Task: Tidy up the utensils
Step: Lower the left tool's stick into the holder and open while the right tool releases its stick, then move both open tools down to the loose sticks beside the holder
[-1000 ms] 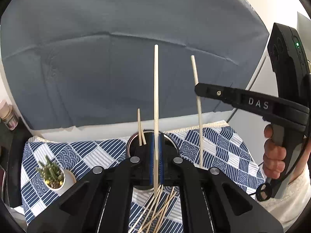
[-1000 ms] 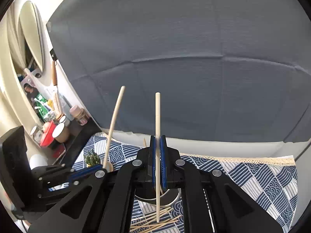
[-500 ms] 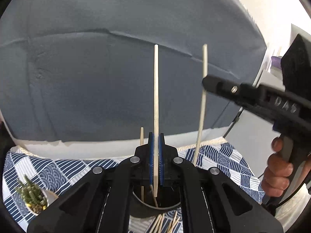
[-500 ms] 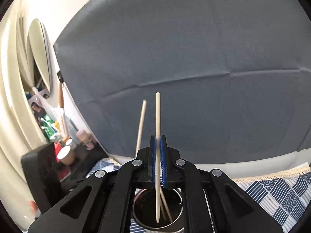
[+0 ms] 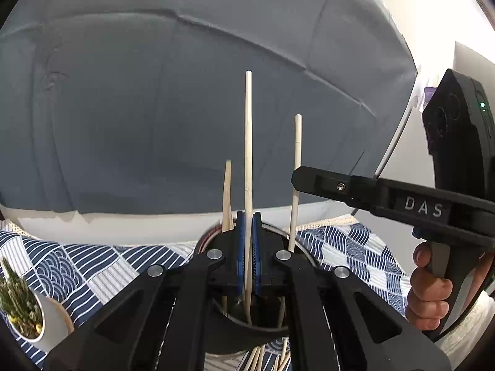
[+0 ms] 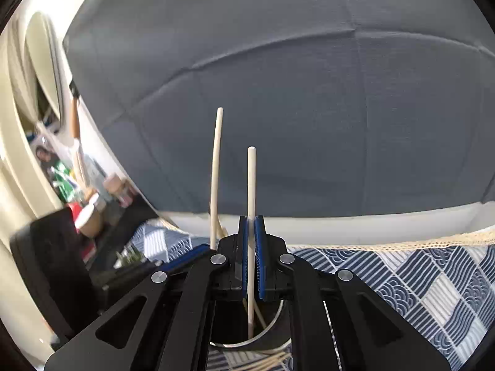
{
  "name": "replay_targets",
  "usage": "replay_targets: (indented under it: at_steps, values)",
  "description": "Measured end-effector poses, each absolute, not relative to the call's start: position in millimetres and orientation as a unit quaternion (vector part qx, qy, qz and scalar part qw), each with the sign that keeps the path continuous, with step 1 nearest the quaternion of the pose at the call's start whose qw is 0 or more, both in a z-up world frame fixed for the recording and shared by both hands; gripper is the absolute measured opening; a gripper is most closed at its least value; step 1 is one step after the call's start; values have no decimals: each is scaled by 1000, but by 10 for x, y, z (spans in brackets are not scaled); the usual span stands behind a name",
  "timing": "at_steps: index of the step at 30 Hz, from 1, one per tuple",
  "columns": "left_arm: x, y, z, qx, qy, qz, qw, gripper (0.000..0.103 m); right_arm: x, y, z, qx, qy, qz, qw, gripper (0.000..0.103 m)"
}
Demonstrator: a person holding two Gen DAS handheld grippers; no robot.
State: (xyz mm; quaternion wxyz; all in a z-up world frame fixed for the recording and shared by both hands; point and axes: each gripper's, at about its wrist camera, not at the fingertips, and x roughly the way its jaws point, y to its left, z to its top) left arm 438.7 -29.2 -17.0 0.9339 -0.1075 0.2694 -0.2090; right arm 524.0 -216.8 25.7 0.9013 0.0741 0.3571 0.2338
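Left gripper [image 5: 247, 247]: blue pads pressed together on one upright chopstick [image 5: 248, 142], seen at centre frame in the left wrist view. The stick's lower end is seen inside the round metal holder [image 5: 297, 244] directly below the fingers; whether it touches the bottom cannot be told.

Right gripper [image 6: 251, 256]: likewise clamped tight on a second chopstick [image 6: 251, 185], held upright at centre of the right wrist view, its lower tip down inside the holder's mouth [image 6: 275, 324]. In the left wrist view this gripper [image 5: 301, 179] is seen entering from the right edge, held by a hand [image 5: 428, 293], with its stick [image 5: 296, 160] just right of the left one.

A third chopstick [image 5: 227, 191] is already leaning in the holder, just left of the left gripper's pads. Loose chopsticks [image 5: 263, 360] are seen lying on the cloth at bottom centre, near the holder.

Surroundings: blue-and-white patterned tablecloth [image 5: 92, 266] under everything; small potted cactus [image 5: 21, 306] at lower left of the left view; grey backdrop [image 5: 154, 108] behind. The two grippers are crowded close over the same opening. Cluttered shelf items [image 6: 86, 210] are blurred at the left edge of the right view.
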Motion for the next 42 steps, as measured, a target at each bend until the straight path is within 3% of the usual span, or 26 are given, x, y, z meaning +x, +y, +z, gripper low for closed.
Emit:
replay_targets:
  at_steps: [13,15,17,18,19,21,24,25,28,30,35,42]
  values:
    - [4036,-365,-168,-36,308,-193,931,6,4948,-2268,147,78,377,241,891,9]
    - [4008,-319,-147,-36,308,-190,932,11,4922,-2294,165,79,377,237,892,9]
    - [3988,-282,-128,-36,307,-183,933,27,4893,-2324,189,75,377,235,893,9]
    - [3970,-263,-116,-37,306,-180,934,29,4880,-2332,202,72,375,232,895,10]
    - [3960,-246,-101,-38,306,-179,934,33,4850,-2342,223,66,372,227,898,14]
    - [3898,-244,-83,-35,306,-169,936,49,4799,-2365,258,63,368,225,900,32]
    - [3798,-201,-66,-34,307,-160,938,60,4697,-2406,321,60,357,224,905,43]
    - [3769,-180,-71,-34,308,-155,938,68,4664,-2415,337,58,356,224,906,46]
    - [3699,-116,-100,-34,319,-144,936,78,4560,-2445,372,49,346,210,913,63]
    - [3660,-106,-121,-25,325,-132,936,84,4504,-2471,373,47,341,200,917,84]
    - [3572,49,-182,-27,353,-116,928,93,4422,-2539,328,53,348,177,919,87]
    - [3481,236,-372,-41,390,-125,912,97,4316,-2592,157,60,383,134,912,90]
